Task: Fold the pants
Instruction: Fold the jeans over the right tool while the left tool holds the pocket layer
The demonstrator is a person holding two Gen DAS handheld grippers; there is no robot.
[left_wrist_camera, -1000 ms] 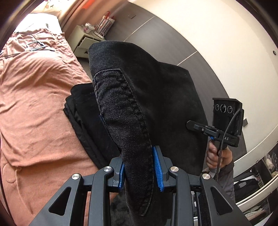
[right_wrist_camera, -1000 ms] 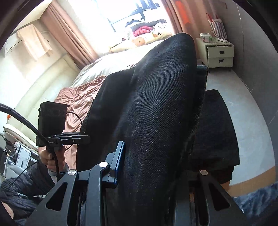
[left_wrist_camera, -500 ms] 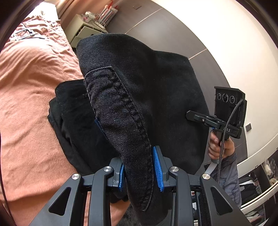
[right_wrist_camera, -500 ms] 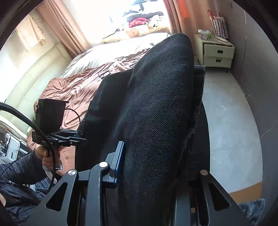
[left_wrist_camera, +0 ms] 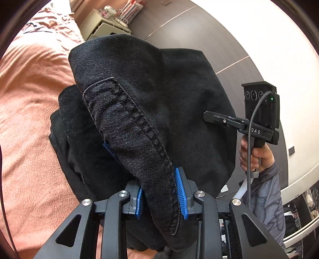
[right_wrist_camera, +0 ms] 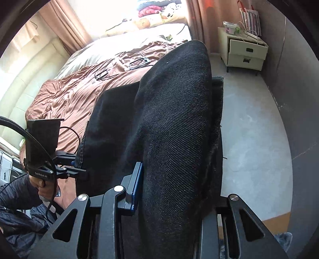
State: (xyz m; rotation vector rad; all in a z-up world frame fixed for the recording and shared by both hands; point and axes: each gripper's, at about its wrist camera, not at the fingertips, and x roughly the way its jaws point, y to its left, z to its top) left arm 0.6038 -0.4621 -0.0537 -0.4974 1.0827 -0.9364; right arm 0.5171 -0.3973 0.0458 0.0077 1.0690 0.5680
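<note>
Both grippers clamp the black pants [left_wrist_camera: 151, 111]: left gripper [left_wrist_camera: 159, 191] at lower centre on the seamed edge, right gripper [right_wrist_camera: 175, 191] on a thick fold. The pants drape forward over the bed [left_wrist_camera: 30, 95], which lies below and to the left.

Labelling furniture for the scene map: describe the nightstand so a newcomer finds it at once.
Start from the bed with the rust-pink cover, then look past its far corner to the grey wall. The nightstand stands on the floor there, beyond the black pants. It is the only cream piece with two drawers, with a striped bag above it.
</note>
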